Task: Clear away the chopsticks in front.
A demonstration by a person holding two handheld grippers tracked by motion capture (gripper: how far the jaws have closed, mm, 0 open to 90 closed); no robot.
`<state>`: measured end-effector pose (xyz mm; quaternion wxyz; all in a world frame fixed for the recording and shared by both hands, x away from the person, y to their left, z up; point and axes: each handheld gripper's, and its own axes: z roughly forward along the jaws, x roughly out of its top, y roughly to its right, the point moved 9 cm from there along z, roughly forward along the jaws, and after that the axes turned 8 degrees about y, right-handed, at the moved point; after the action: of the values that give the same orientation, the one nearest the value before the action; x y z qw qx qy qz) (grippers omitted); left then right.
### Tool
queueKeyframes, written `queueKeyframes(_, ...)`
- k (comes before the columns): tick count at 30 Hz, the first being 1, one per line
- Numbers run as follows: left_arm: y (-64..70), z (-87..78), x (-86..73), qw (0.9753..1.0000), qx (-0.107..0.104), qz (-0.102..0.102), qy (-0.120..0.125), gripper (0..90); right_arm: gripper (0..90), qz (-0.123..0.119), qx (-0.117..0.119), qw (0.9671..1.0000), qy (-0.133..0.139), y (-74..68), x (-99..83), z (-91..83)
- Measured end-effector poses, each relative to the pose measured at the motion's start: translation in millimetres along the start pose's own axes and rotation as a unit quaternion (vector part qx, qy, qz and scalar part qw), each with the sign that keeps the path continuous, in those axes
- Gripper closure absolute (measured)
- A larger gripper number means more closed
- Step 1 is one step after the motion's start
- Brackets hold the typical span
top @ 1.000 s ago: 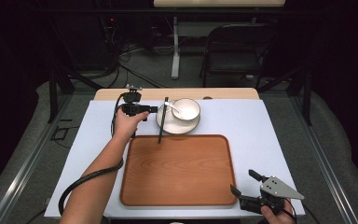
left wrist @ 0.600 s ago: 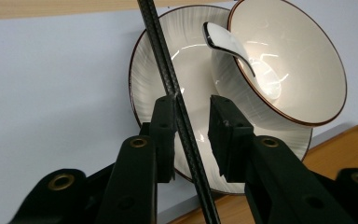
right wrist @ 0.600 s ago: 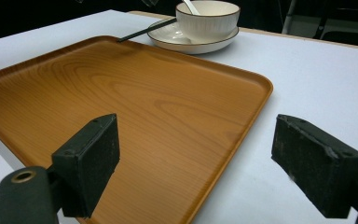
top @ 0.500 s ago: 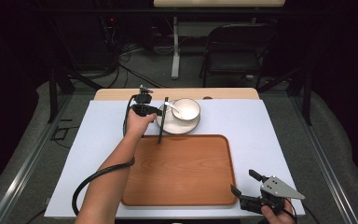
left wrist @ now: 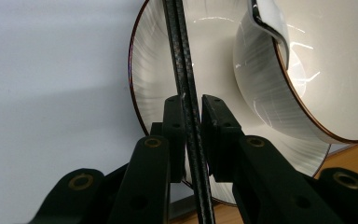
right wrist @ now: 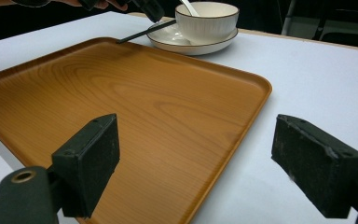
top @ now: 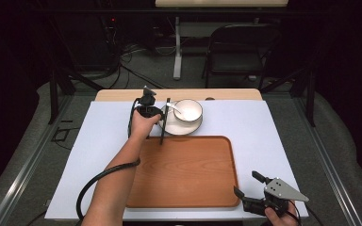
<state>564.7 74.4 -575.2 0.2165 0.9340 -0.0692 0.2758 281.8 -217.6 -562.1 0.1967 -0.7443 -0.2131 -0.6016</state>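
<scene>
Two black chopsticks (left wrist: 189, 107), slim w/ a woven carbon-fibre pattern, sit pinched between the pads of the left gripper (left wrist: 192, 109), jaws pressed against the sticks from both sides. In the high view the left gripper (top: 156, 113) is at the far left-centre of the table, the chopsticks (top: 165, 121) running from the plate's left rim toward the tray's far edge. The plate (top: 173, 127) is round, glossy white ceramic w/ a thin dark rim line. On it stands a white bowl (top: 188, 110), ribbed on the outside, w/ a white spoon (top: 173, 108) leaning over its left lip. Just near of the plate lies a rectangular wood-grain tray (top: 188, 174), rounded corners, raised lip, orange-brown. The table (top: 287, 136) has a smooth, matte pale cover. At the near right, off the tray's corner, the right gripper (top: 249, 188) hangs w/ jaws spread wide, nothing between them; its blocky black pads (right wrist: 93, 158) look rough-textured in the right gripper view.
</scene>
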Motion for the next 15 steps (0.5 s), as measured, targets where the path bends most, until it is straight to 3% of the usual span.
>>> queueKeyframes(15, -1.6, 7.5, -0.7, 0.9994, -0.001, -0.025, -0.022, 82.0, 14.7, 0.001, -0.001, 1.0000, 0.002, 0.2, 0.2, -0.5)
